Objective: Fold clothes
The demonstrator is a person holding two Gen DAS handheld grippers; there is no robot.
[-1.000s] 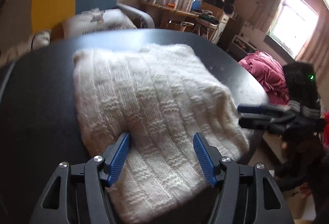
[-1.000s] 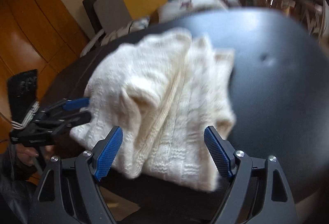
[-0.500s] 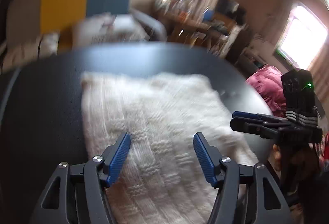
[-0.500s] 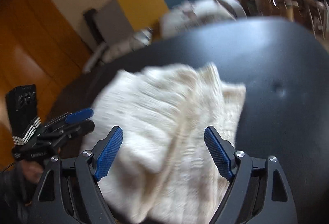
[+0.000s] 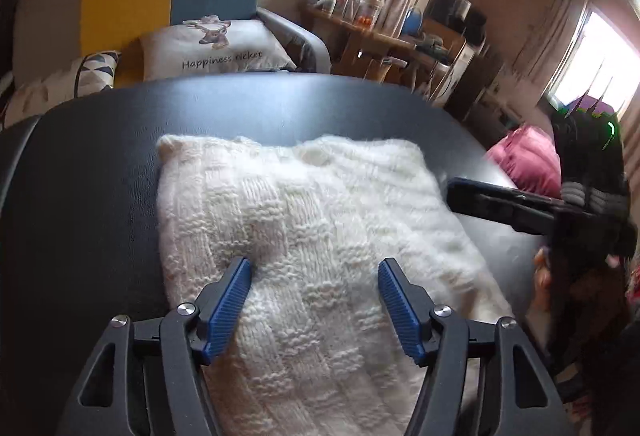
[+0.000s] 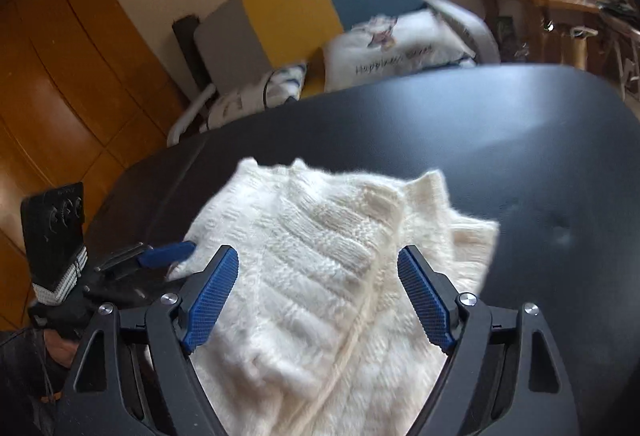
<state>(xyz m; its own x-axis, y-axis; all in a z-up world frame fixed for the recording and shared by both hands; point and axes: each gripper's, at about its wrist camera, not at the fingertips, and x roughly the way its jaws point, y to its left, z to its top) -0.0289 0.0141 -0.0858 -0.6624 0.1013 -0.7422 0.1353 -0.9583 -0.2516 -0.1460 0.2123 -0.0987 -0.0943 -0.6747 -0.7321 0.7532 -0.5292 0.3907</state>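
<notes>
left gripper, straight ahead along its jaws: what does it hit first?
Most likely the white knit sweater. The left gripper has its jaws open above the folded knit on the black table, with cloth filling the gap ahead. Its height above the knit is unclear.

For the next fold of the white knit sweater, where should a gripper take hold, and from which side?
Probably the ribbed corner of the white knit sweater, at its far right. It sticks up off the black table and looks like a single thin layer, so the open right gripper could slide in from the right; the middle is thick, stacked folds.
</notes>
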